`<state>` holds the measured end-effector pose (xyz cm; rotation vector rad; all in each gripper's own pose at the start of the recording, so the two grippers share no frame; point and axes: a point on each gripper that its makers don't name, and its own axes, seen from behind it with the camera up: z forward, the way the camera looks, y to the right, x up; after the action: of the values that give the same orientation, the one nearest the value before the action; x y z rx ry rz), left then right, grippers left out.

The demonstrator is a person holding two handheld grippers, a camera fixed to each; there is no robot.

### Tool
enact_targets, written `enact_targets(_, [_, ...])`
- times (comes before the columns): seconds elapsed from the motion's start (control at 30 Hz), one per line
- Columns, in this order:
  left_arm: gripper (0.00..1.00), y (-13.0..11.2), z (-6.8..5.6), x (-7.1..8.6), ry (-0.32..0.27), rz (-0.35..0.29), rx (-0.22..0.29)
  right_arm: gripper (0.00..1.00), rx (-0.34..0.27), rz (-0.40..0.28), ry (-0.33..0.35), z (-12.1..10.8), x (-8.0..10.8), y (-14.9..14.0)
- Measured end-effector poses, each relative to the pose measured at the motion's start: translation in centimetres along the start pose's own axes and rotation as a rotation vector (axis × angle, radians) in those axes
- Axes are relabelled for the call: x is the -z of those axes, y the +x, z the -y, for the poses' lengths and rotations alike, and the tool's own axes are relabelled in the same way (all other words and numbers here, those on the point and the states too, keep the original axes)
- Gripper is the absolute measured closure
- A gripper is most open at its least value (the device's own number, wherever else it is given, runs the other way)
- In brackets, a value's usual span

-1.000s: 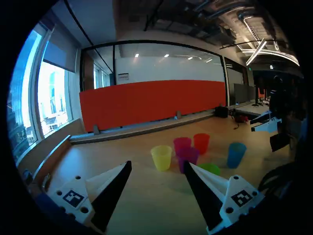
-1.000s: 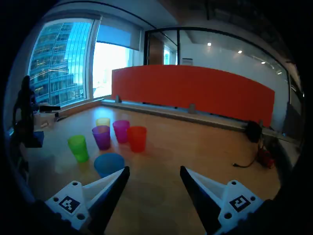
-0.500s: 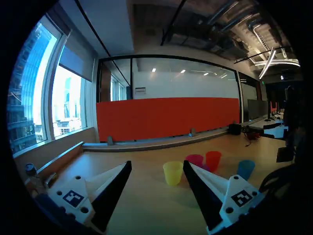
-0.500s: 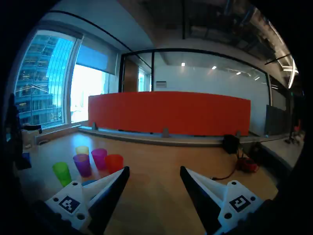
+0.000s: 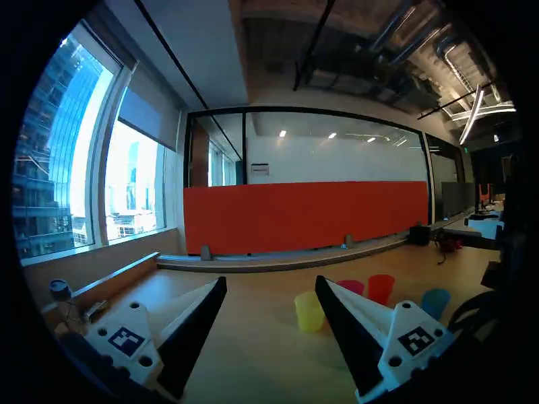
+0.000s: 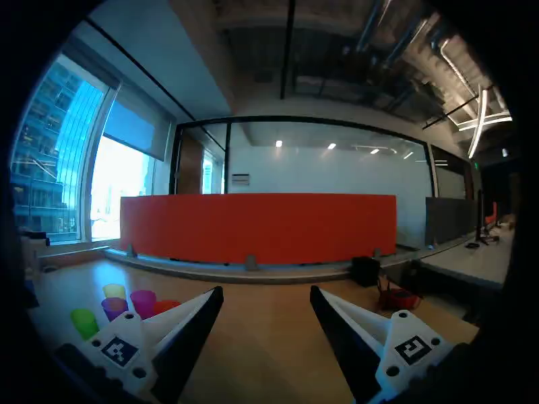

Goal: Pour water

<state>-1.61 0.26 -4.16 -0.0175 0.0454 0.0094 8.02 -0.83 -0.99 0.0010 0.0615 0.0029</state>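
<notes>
Several coloured plastic cups stand in a cluster on the wooden table. In the left gripper view I see a yellow cup, a pink cup, an orange-red cup and a blue cup, partly behind my right finger. My left gripper is open and holds nothing. In the right gripper view a green cup, a yellow cup, a purple cup and a magenta cup sit low on the left, beside my left finger. My right gripper is open and holds nothing.
An orange partition runs along the table's far edge, with tall windows on the left. A black box and a red object with a cable lie far right on the table. Small clutter sits on the window ledge.
Both views have tilted upward, showing more ceiling. The cups have slid lower in each view and are partly hidden behind the fingers. Both grippers stay open.
</notes>
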Motion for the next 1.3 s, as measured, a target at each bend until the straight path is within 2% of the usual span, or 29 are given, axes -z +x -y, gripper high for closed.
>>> enact_targets(0.27, [0.02, -0.1, 0.1, -0.2, 0.021, -0.011, 0.015, 0.01, -0.020, -0.003, -0.031, -0.3, 0.3, -0.8])
enact_targets(0.47, [0.02, -1.6, 0.0, -0.5, 0.028, 0.012, 0.015, 0.01, -0.036, 0.010, -0.030, -0.2, 0.6, -1.6])
enact_targets(0.87, [0.02, -3.8, -0.1, -1.0, 0.049, 0.030, 0.009, 0.01, 0.023, 0.013, -0.039, -0.2, 1.1, -2.1])
enact_targets(1.3, [0.02, -5.4, -1.3, -1.3, 0.053, 0.034, -0.010, 0.01, -0.032, 0.012, -0.040, -1.0, 1.5, -1.5])
